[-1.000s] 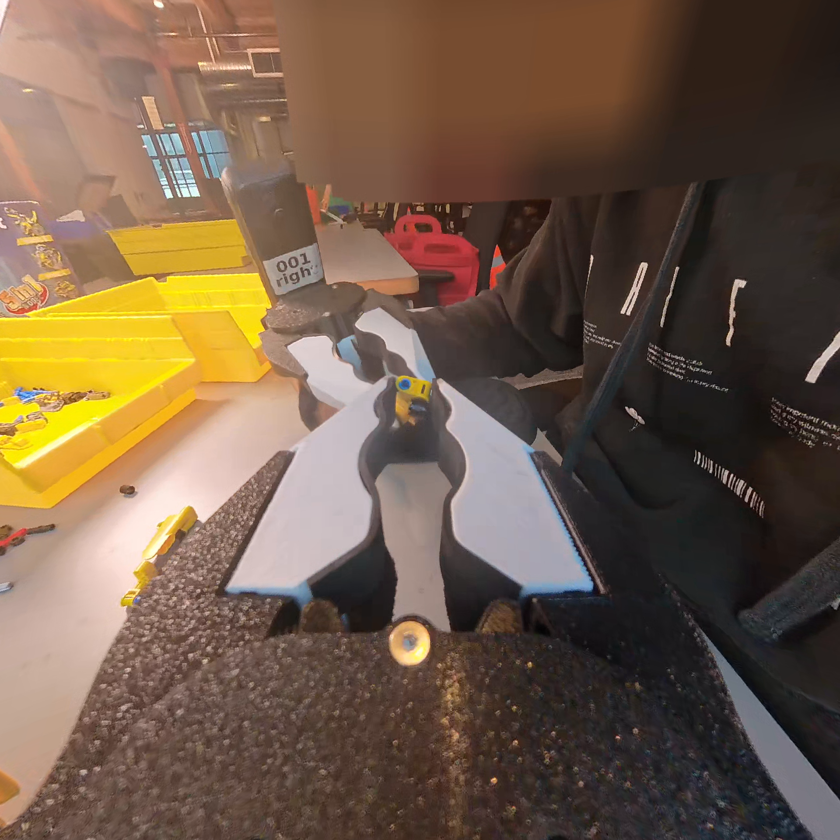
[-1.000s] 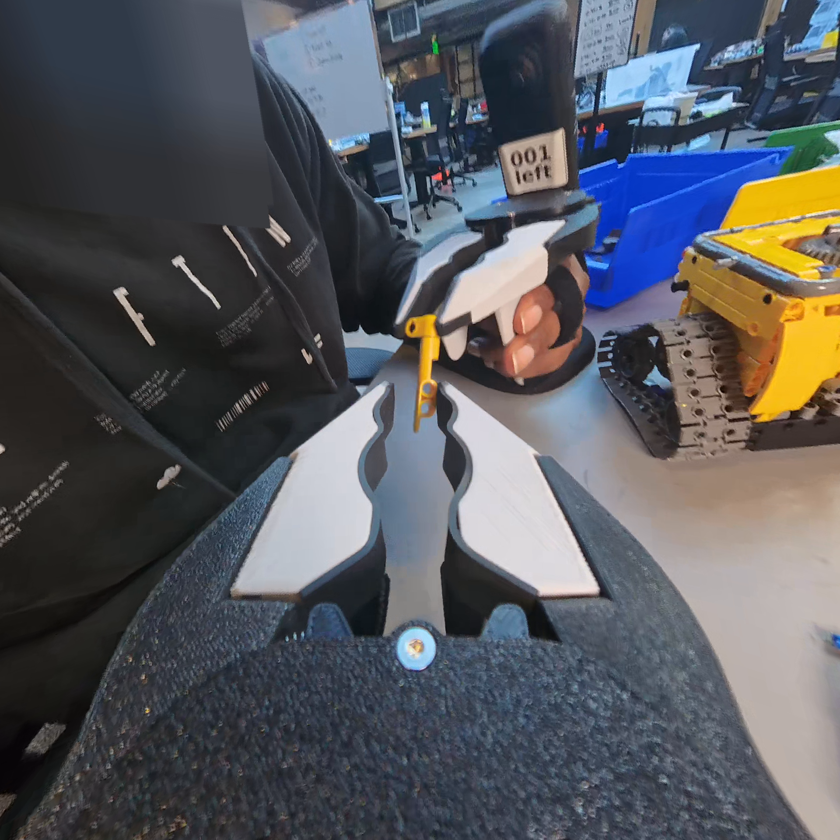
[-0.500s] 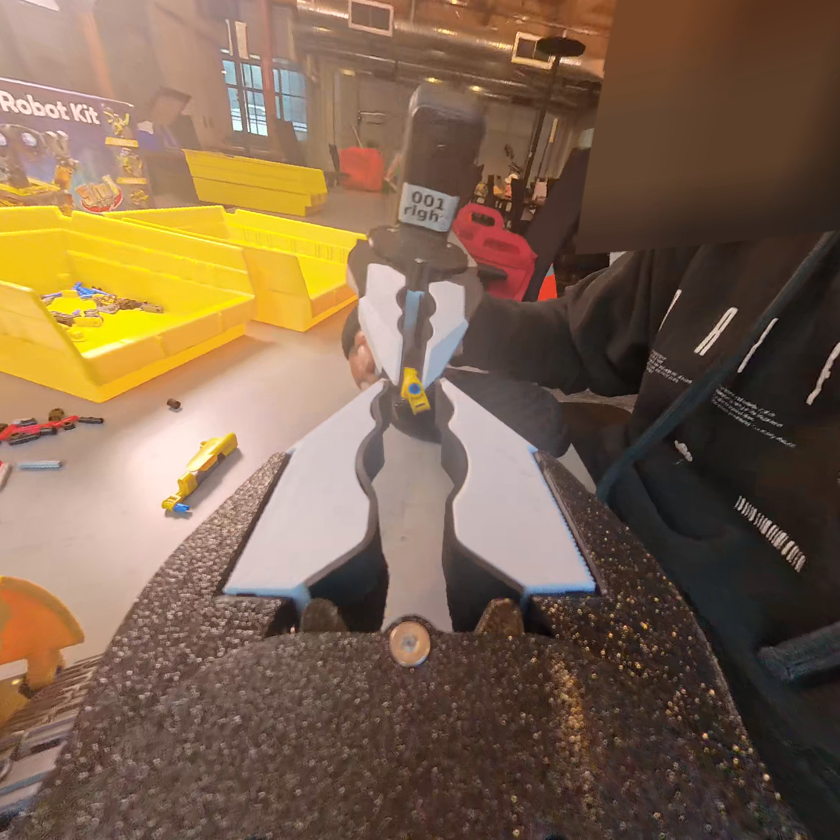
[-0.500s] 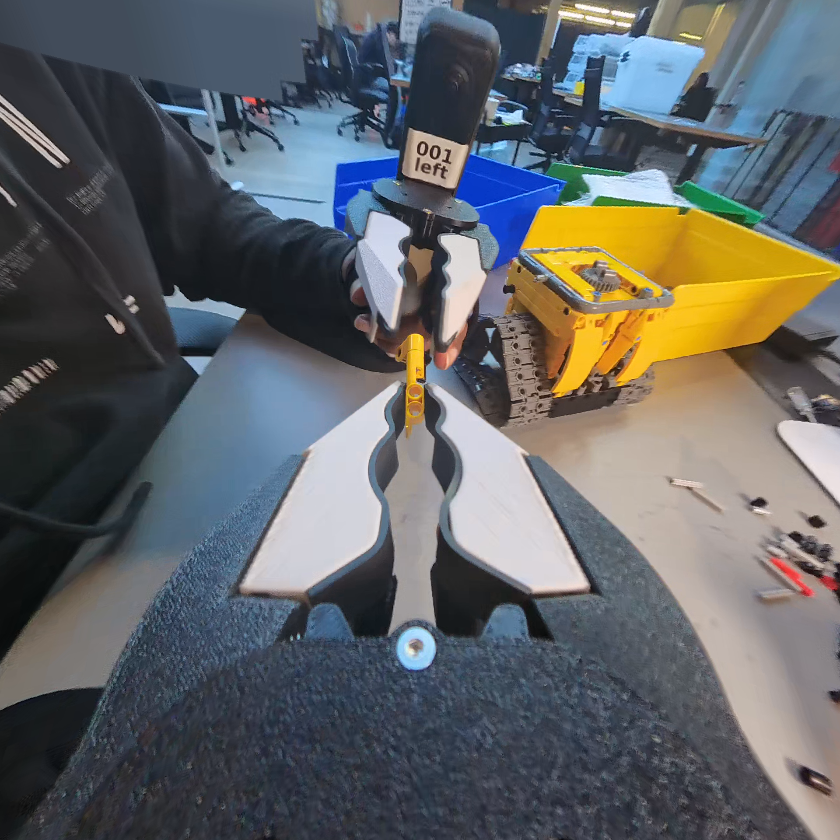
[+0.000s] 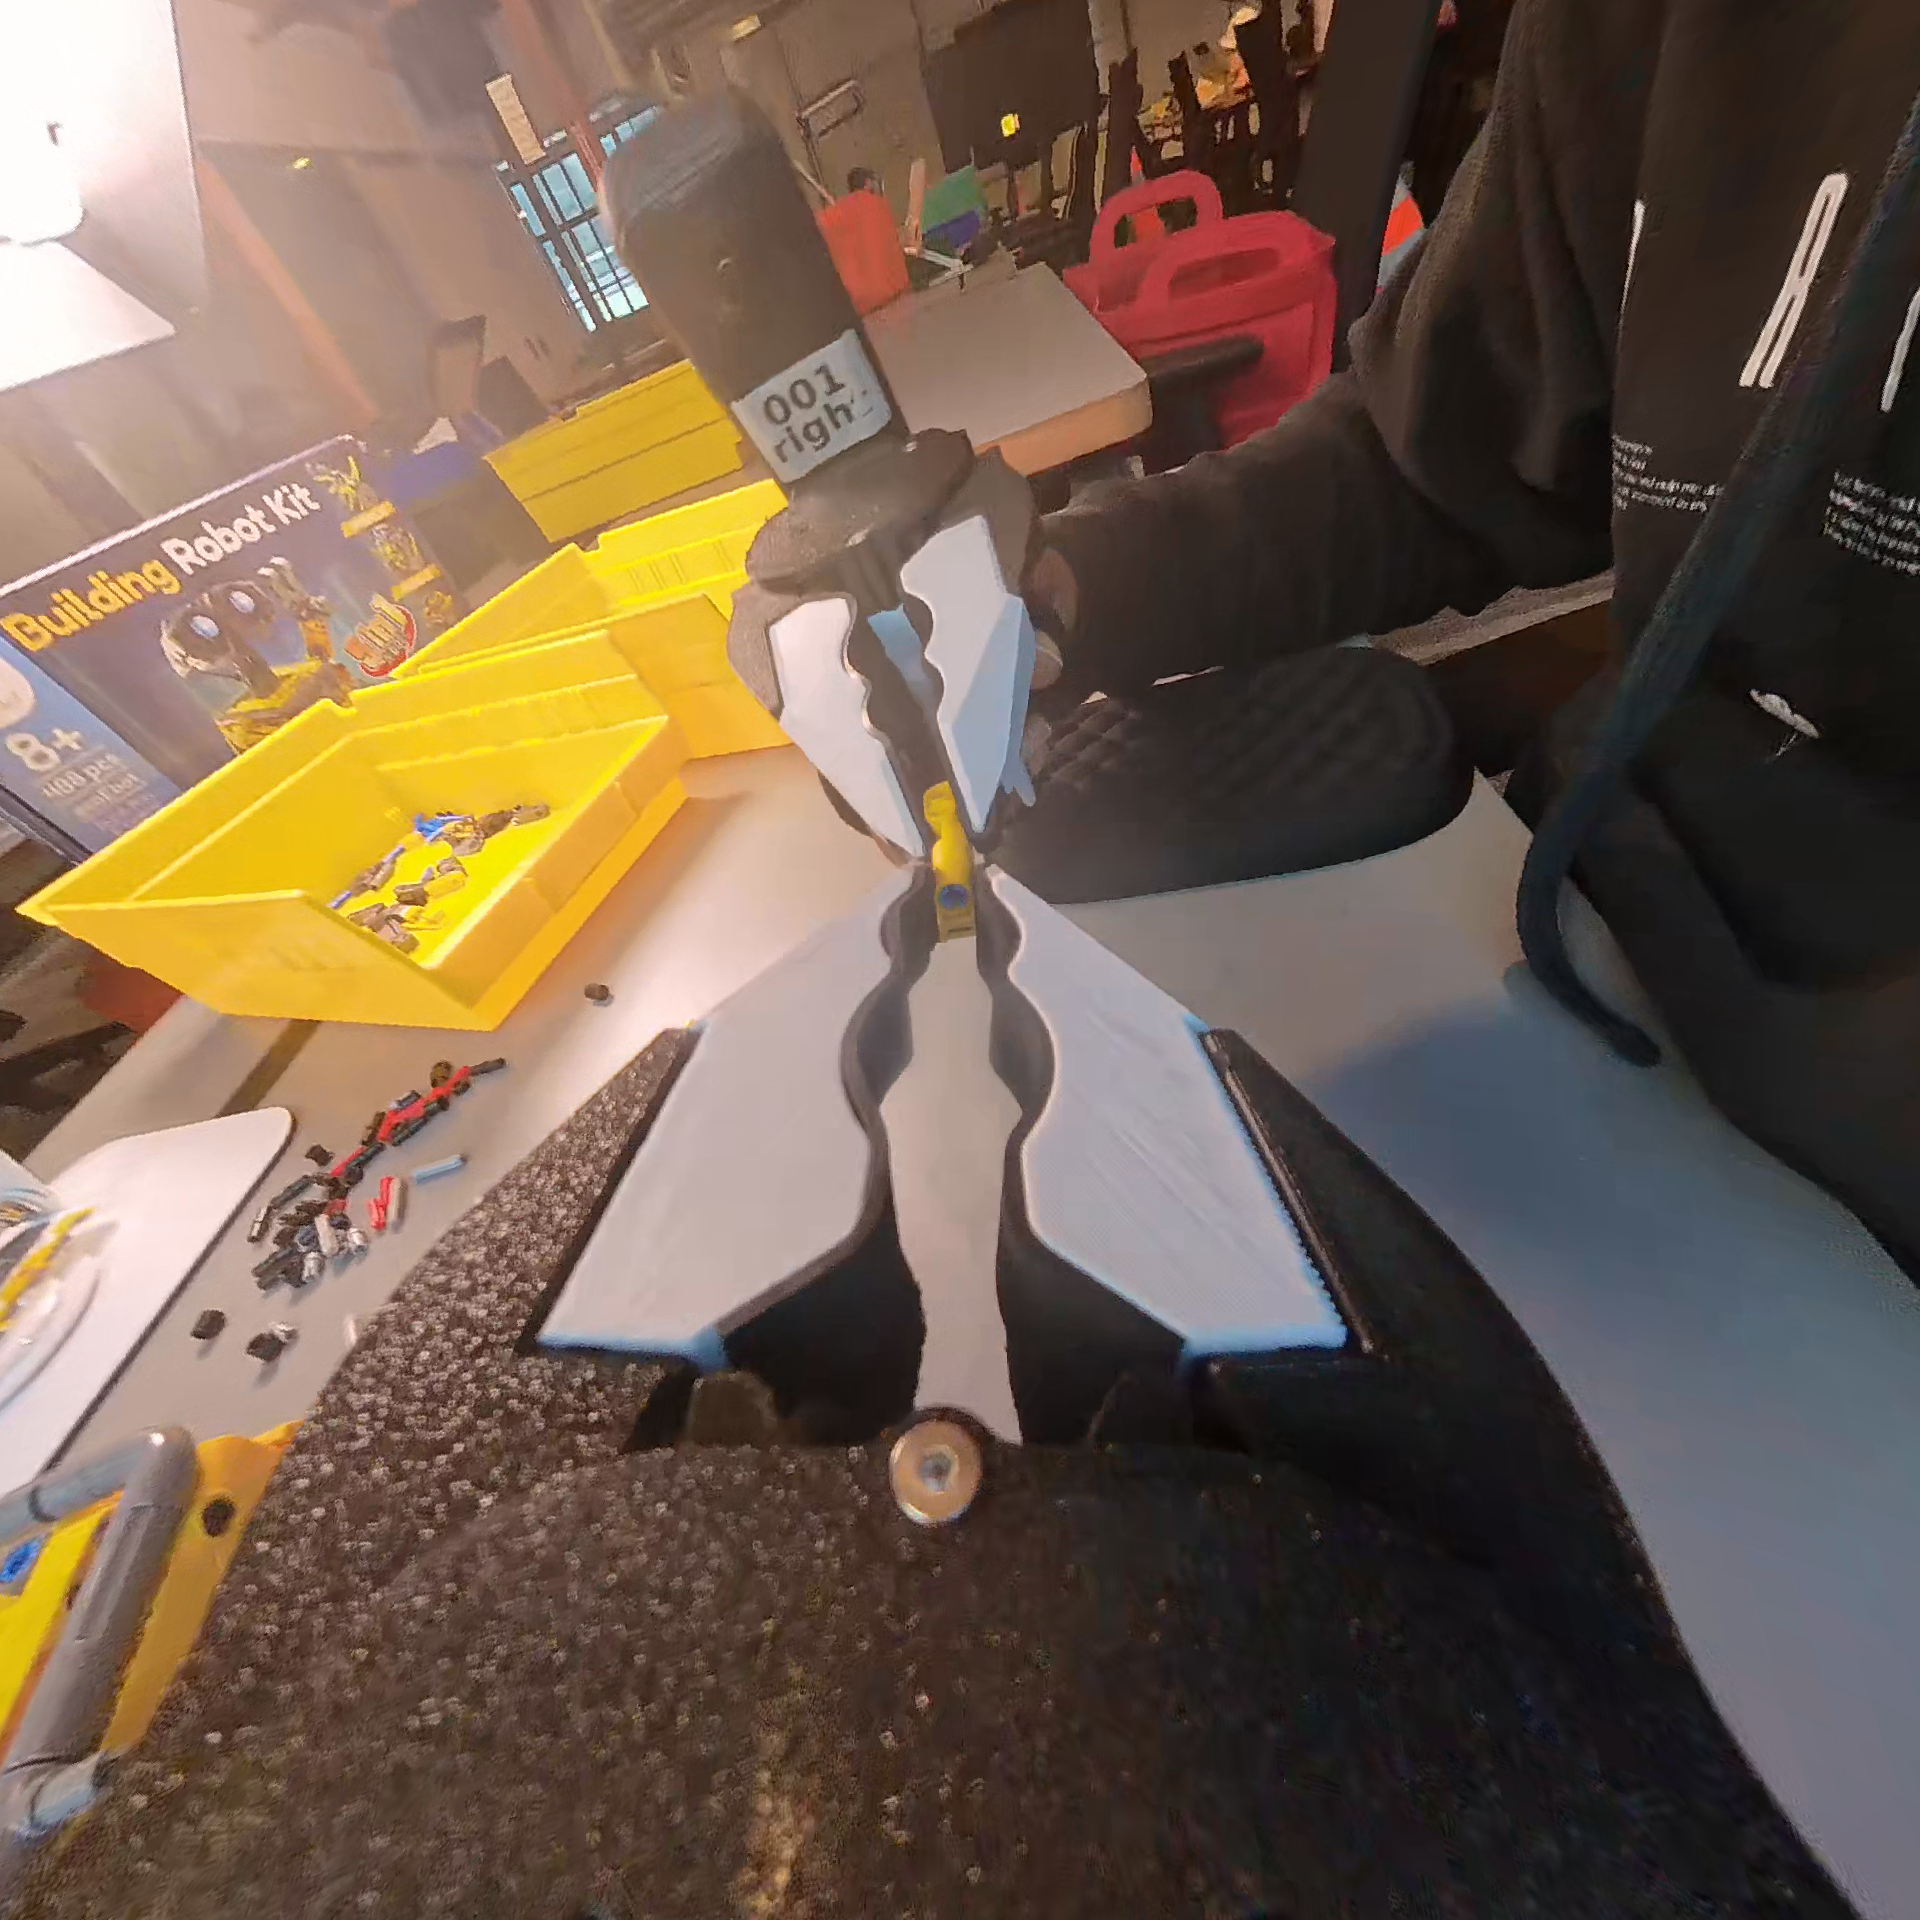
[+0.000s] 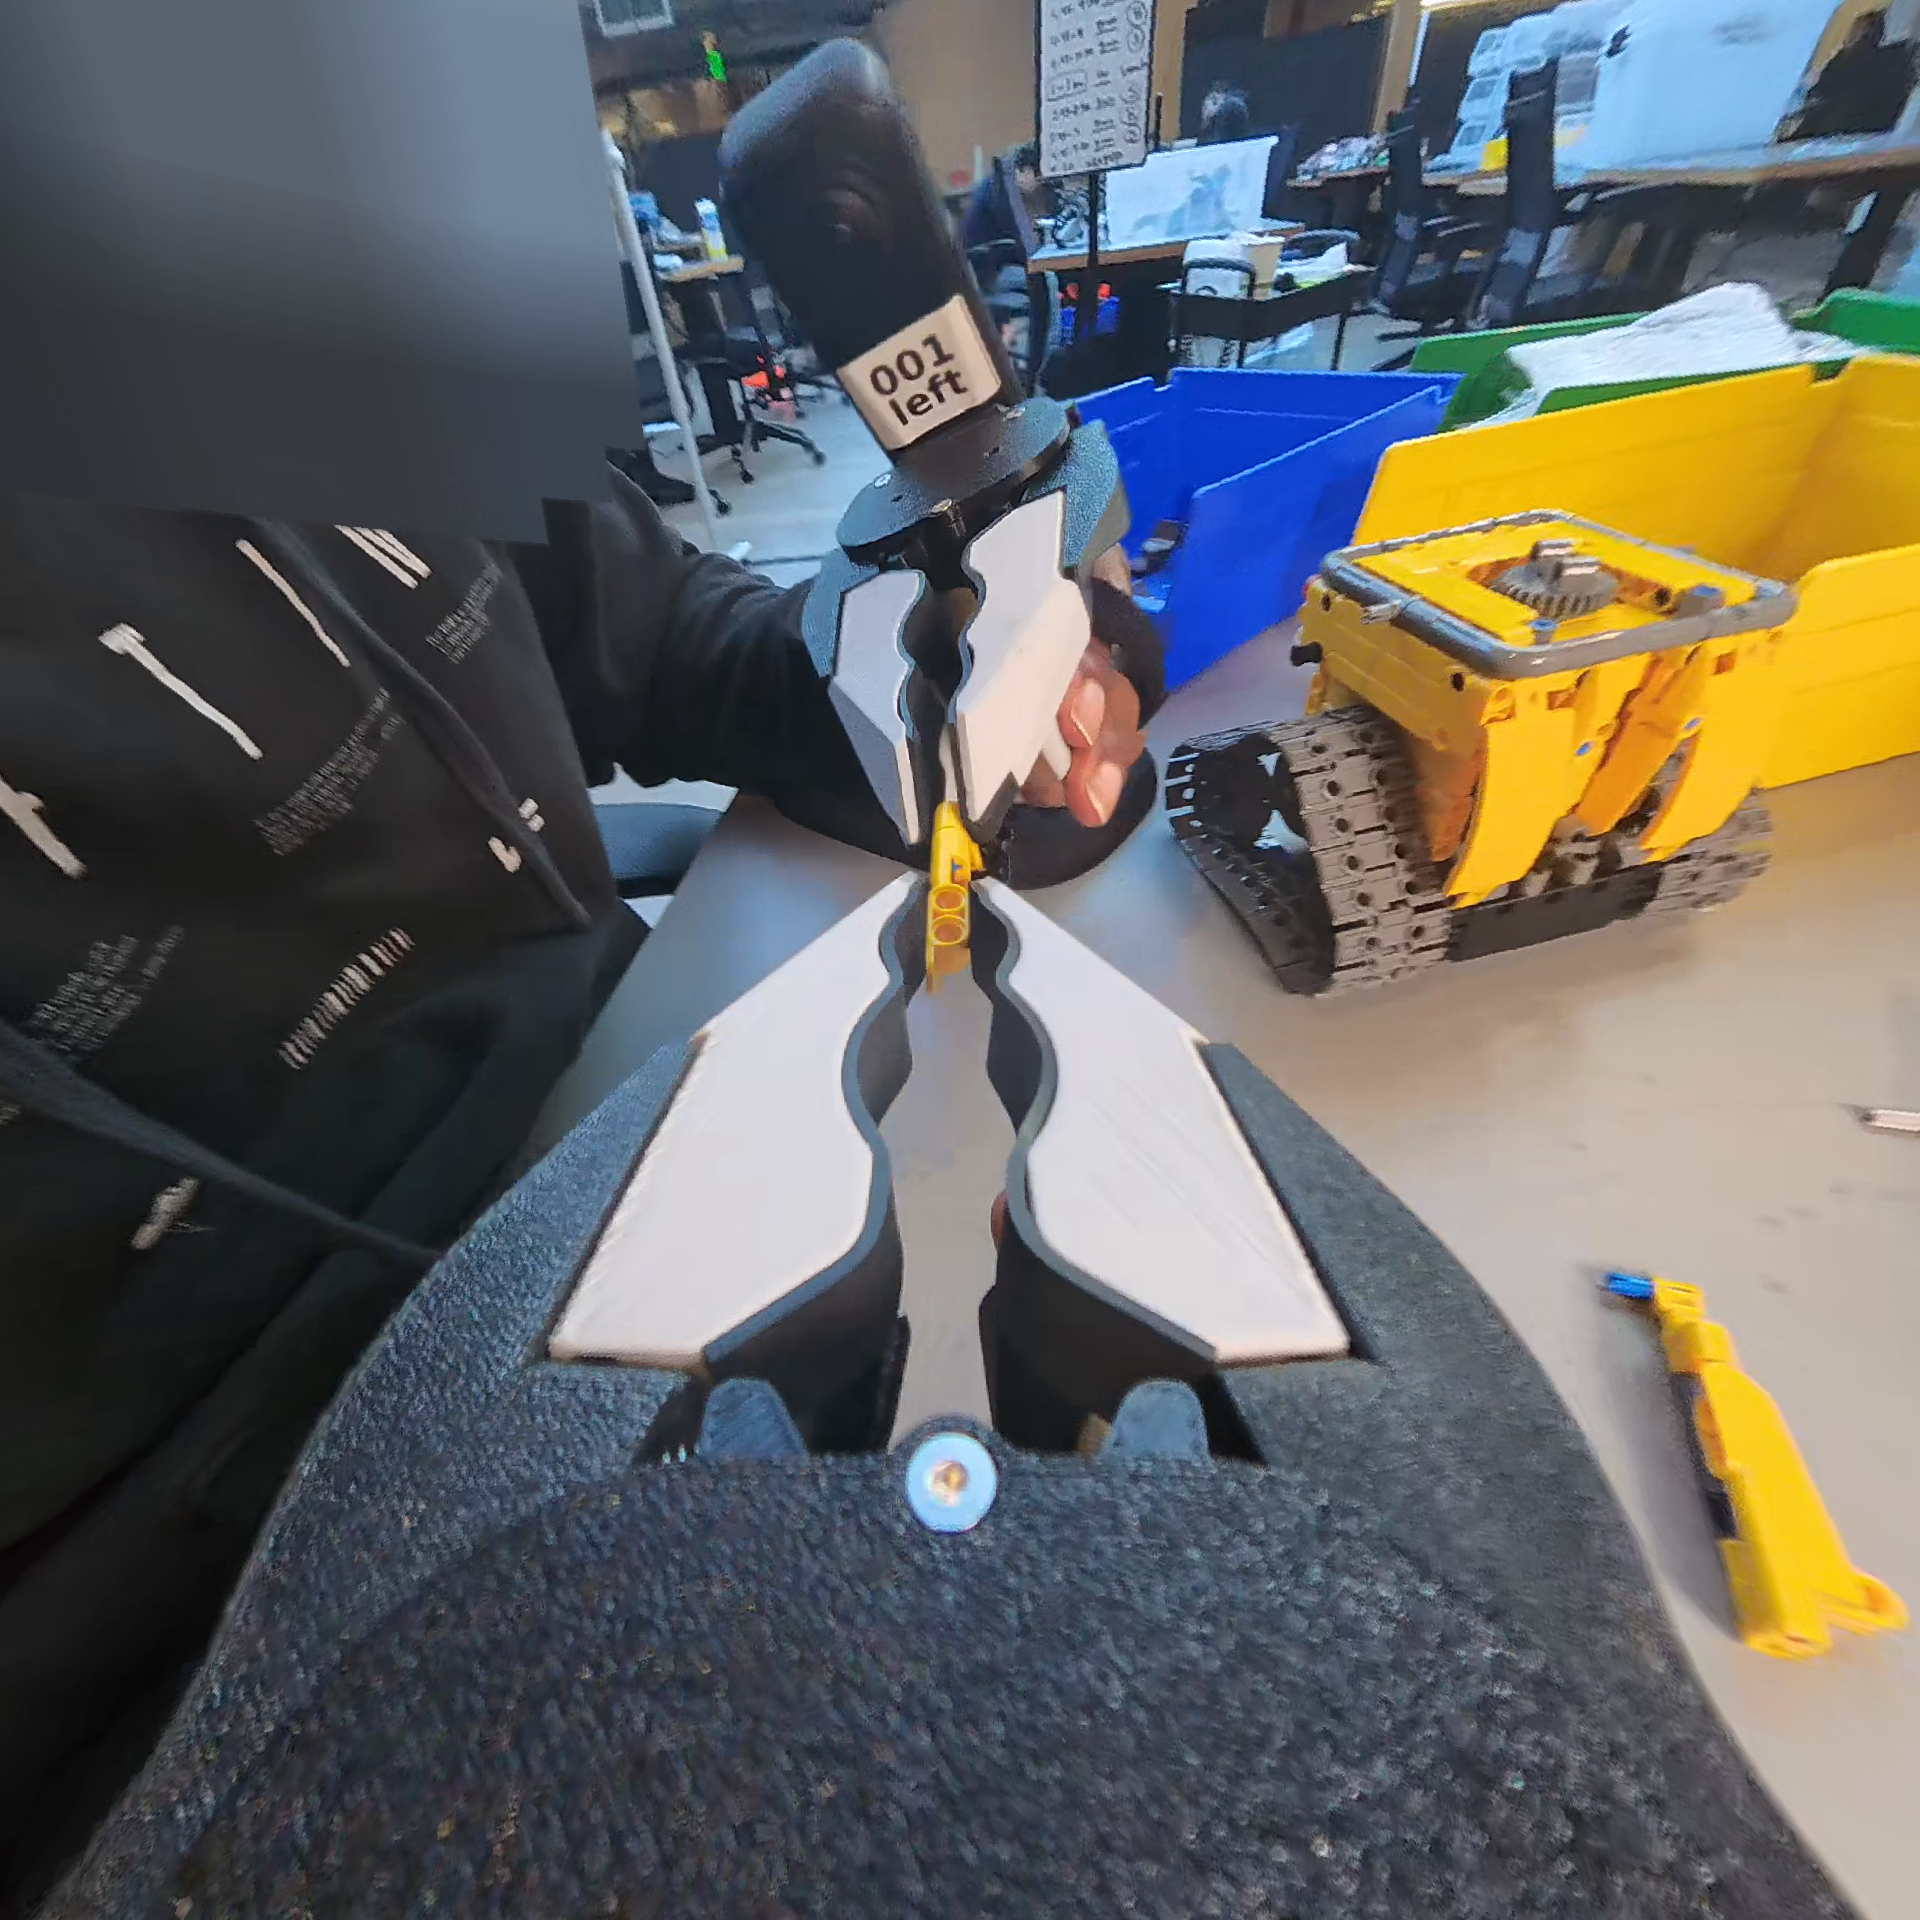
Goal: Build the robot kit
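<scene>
Two grippers meet tip to tip at frame centre, both clamped on one yellow beam (image 6: 948, 914): the left gripper (image 5: 948, 902) pinches its near end, the right gripper (image 6: 951, 906) the other. A yellow tracked model (image 6: 1507, 748) stands upper right.

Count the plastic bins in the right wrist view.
3: a blue bin behind the left hand-held gripper, a green bin at the far right edge, and a yellow bin behind the tracked yellow model. More may be hidden behind them.
</scene>
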Available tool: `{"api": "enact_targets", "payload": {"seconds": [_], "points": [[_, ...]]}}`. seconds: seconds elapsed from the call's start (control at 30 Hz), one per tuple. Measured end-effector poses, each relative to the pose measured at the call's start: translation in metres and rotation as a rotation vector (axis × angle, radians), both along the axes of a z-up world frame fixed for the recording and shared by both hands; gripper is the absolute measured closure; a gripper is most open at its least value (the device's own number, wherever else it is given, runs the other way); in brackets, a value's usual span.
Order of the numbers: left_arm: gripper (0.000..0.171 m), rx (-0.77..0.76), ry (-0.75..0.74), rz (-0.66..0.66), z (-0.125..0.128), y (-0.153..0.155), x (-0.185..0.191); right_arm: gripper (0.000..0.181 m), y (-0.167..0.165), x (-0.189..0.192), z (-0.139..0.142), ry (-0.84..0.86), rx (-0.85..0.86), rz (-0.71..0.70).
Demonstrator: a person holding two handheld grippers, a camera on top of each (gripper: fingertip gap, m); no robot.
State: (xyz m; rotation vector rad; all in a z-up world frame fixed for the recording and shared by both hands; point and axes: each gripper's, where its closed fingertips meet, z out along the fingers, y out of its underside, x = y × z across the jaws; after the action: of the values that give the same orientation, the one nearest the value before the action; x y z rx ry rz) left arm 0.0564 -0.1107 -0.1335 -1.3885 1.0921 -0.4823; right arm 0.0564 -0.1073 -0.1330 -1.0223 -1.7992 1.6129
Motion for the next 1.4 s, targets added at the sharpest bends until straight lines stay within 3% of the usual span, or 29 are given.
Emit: {"api": "enact_targets", "payload": {"seconds": [0.2, 0.43, 0.73, 0.97, 1.4], "points": [[0.165, 0.033, 0.022, 0.008, 0.001, 0.0, 0.0, 0.175, 0.0, 0.0, 0.0, -0.046, -0.121, 0.028], [0.165, -0.161, -0.163, -0.017, 0.007, 0.004, -0.003, 0.175, 0.004, -0.004, 0.005, -0.009, -0.114, -0.01], [0.164, -0.516, -0.471, -0.105, 0.014, 0.012, -0.01, 0.175, 0.015, -0.01, 0.007, -0.056, -0.188, -0.079], [0.165, -0.527, -0.481, -0.095, 0.013, 0.015, -0.011, 0.175, 0.017, -0.011, 0.006, -0.093, -0.306, -0.071], [0.166, -0.656, -0.592, -0.068, 0.011, 0.023, -0.017, 0.175, 0.024, -0.016, 0.004, -0.086, -0.325, -0.109]]}}
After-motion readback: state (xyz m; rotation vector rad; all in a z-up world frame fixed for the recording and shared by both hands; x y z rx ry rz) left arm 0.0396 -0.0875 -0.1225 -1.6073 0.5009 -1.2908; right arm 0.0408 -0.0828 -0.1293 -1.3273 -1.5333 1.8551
